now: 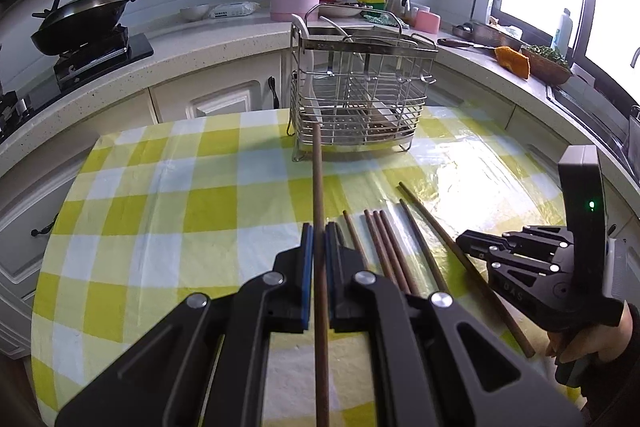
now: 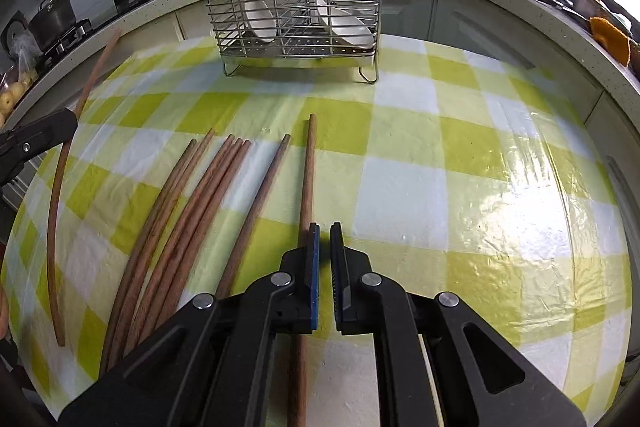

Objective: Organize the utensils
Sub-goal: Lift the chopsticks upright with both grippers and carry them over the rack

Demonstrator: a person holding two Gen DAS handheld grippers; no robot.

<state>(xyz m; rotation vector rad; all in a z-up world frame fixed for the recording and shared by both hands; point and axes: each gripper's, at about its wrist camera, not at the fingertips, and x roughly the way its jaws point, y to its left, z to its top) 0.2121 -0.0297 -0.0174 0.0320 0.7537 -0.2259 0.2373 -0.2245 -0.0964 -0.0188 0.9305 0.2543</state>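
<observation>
Meanwhile the left hand-held gripper (image 1: 319, 247) grasps one chopstick (image 1: 319, 195) pointing toward the far rack (image 1: 360, 95) — the right hand-held gripper (image 2: 325, 245), slightly parted, holds nothing.

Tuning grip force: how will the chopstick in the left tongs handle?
The chopstick is thin, round wood, so probably light, stiff, and apt to roll if dropped. The left tongs grip it mid-length on narrow pads, so it may pivot heading for the rack.

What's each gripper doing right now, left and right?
Left gripper: shut on one chopstick, lifted off the table.
Right gripper: open a little, holding nothing, beside the loose chopsticks.
</observation>
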